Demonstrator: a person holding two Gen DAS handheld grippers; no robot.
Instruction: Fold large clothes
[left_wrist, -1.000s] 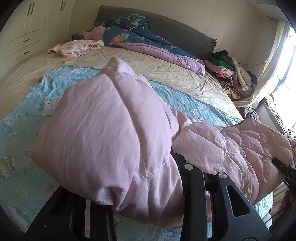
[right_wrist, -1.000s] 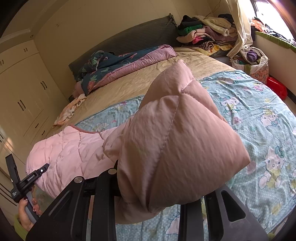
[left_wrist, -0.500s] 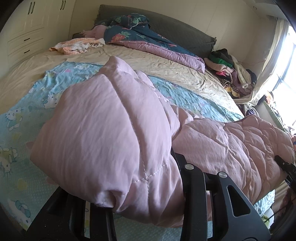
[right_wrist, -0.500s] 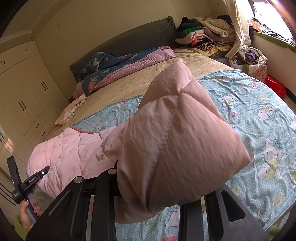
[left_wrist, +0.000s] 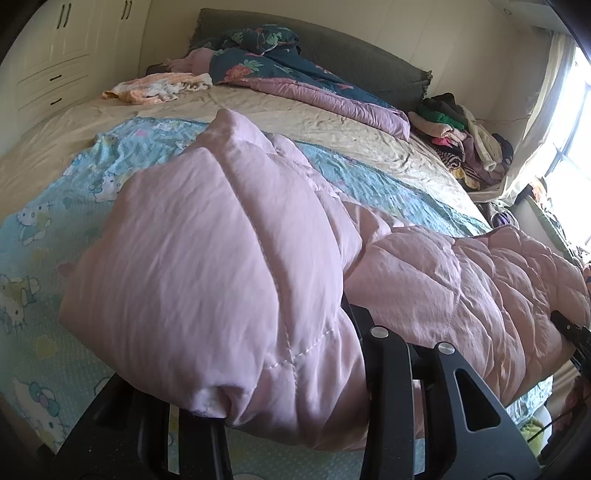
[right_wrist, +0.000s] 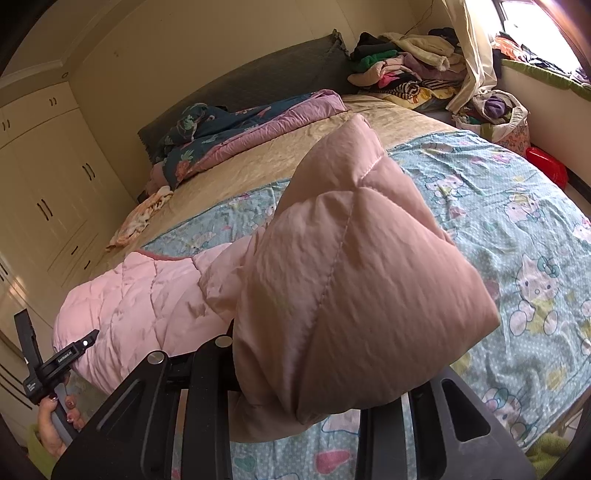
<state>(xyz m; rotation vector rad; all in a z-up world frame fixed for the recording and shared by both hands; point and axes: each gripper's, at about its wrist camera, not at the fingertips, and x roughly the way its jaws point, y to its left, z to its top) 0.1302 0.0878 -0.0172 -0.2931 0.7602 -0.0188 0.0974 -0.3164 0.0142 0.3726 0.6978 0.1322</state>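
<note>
A pink quilted jacket (left_wrist: 221, 258) hangs bunched between my two grippers above the bed. My left gripper (left_wrist: 288, 387) is shut on one puffy end of it, and the cloth hides the fingertips. My right gripper (right_wrist: 295, 398) is shut on the other end of the jacket (right_wrist: 351, 277), which bulges over its fingers. The middle of the jacket sags onto the blue cartoon sheet (right_wrist: 517, 229). In the right wrist view a hand (right_wrist: 55, 424) holds the left gripper's handle at the lower left.
The bed carries a beige sheet (left_wrist: 332, 122), a dark floral duvet (left_wrist: 277, 66) at the headboard and a small peach cloth (left_wrist: 159, 86). A clothes pile (left_wrist: 461, 140) lies at the far right corner. A white wardrobe (left_wrist: 55, 55) stands on the left, with a red bin (right_wrist: 546, 166) by the window.
The left gripper has drifted a little forward and down with its end of the jacket. The right gripper and its end have stayed put.
</note>
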